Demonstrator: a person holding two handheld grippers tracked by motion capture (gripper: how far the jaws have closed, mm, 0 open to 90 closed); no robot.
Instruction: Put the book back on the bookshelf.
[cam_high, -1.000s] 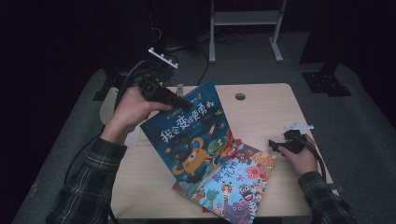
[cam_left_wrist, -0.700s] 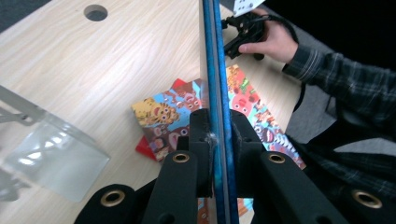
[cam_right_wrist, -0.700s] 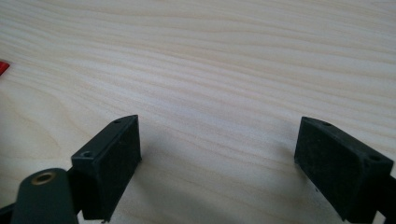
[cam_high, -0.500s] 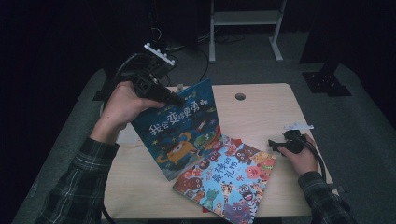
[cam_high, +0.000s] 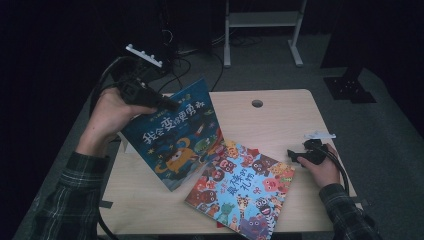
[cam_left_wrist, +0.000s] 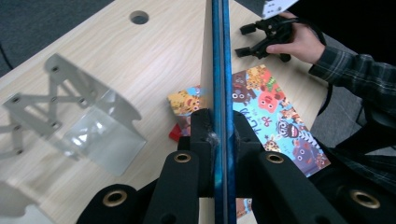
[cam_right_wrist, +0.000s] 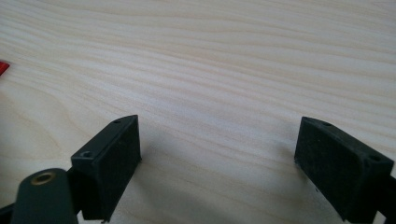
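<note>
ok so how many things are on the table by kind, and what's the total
picture books: 2, the blue picture book clamped in the left gripper and the multicoloured picture book lying flat
metal bookend: 1
small red thing: 1
total: 4

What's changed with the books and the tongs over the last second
The left tongs, clamped on the blue book, carried it toward the table's left and tipped it more upright, mostly off the colourful book. That book and the open right tongs stayed put.
</note>
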